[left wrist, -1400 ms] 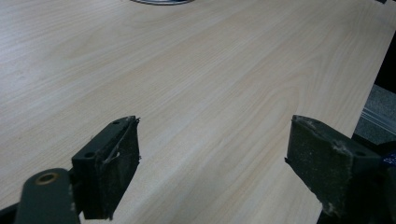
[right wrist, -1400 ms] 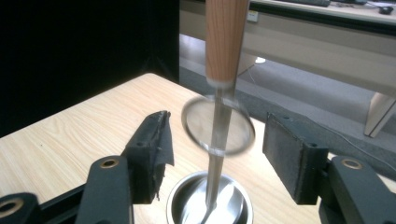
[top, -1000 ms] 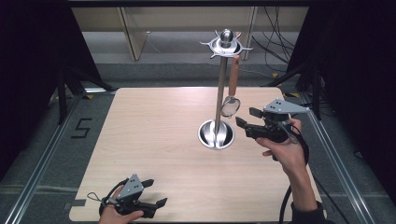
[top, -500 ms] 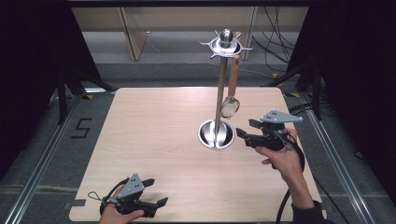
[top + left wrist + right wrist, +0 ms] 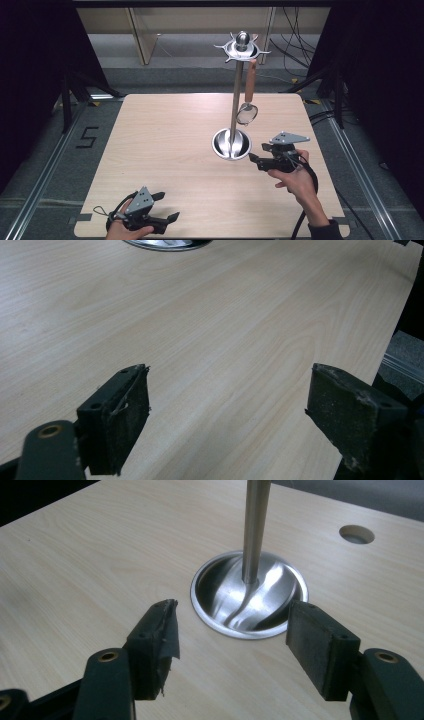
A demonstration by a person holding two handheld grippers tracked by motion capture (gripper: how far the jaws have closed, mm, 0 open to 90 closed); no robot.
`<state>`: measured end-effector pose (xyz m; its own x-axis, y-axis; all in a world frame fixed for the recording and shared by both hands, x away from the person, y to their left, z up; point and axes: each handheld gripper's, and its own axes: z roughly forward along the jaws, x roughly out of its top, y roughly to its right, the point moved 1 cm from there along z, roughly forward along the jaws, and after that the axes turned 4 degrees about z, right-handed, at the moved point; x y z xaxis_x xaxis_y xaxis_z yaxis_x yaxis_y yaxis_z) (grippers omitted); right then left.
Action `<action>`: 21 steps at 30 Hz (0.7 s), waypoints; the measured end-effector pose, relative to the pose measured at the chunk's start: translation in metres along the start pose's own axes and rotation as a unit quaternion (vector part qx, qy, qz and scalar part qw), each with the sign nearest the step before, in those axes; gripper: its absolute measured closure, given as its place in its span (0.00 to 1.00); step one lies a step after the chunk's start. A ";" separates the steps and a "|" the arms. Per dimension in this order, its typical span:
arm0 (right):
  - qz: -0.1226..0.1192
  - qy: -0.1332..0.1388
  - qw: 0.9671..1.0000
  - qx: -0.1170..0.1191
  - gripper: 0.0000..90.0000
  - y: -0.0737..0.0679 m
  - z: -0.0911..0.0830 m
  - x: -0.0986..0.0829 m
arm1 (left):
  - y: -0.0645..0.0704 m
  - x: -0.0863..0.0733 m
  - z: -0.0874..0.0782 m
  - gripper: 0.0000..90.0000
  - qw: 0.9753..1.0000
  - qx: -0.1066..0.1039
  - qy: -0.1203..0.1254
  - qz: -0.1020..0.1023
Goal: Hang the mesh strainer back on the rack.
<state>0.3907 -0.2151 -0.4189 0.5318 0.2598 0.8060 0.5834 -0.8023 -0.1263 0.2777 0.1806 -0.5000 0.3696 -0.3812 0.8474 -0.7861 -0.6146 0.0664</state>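
Here both claws gape empty — right claw [image 5: 255,159] beside the stand's base [image 5: 232,144], left claw [image 5: 167,207] well apart.

One stand [image 5: 235,100], one ladle [image 5: 248,100], two hand-held grippers [image 5: 256,159].

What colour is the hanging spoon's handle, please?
Reddish-brown, like wood or copper; the hanging metal spoon's handle shows best in the high view.

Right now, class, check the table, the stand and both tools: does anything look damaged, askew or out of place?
Mostly tidy: the stand is upright with a strainer hanging from its top ring. One flaw: the right tool has a torn, peeling pad on one jaw. The left tool has a frayed pad too.
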 end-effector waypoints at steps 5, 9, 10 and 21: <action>0.013 -0.014 1.000 0.004 0.41 0.000 0.003 -0.008 | 0.000 0.000 0.000 0.18 1.000 -0.001 0.001 0.010; 0.004 -0.013 1.000 0.008 0.41 0.004 0.007 -0.014 | -0.002 0.000 -0.001 0.18 1.000 0.001 -0.005 0.015; 0.006 -0.019 1.000 0.004 0.41 0.004 0.006 -0.015 | -0.004 0.001 -0.001 0.18 1.000 0.001 -0.003 0.030; 0.004 -0.019 1.000 0.010 0.39 0.002 0.005 -0.025 | -0.001 -0.001 -0.001 0.18 1.000 0.004 0.002 0.006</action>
<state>0.3819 -0.2204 -0.4426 0.5589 0.2749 0.7823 0.5910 -0.7938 -0.1433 0.2773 0.1820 -0.5002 0.3577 -0.3860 0.8503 -0.7869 -0.6149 0.0519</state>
